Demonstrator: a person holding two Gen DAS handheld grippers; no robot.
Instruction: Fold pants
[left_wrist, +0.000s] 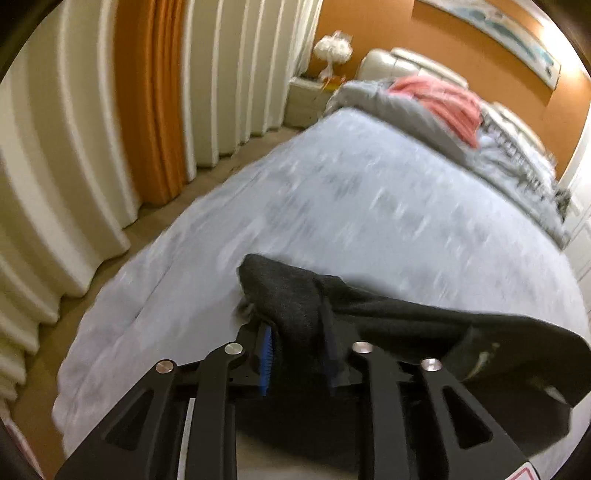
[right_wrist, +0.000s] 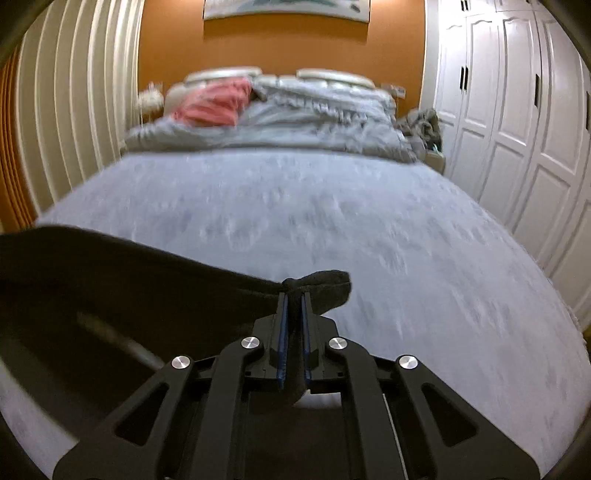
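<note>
Dark grey pants hang stretched between my two grippers above a light grey bed. My left gripper is shut on a thick bunch of the pants' cloth, which drapes over its blue pads and runs off to the right. In the right wrist view my right gripper is shut on another corner of the pants. A small tuft sticks out past its fingertips and the rest sags away to the left. Both views are blurred.
The bed fills the middle of both views. A rumpled grey duvet and a pink cloth lie at its head. Cream and orange curtains hang left, with a nightstand. White wardrobe doors stand right.
</note>
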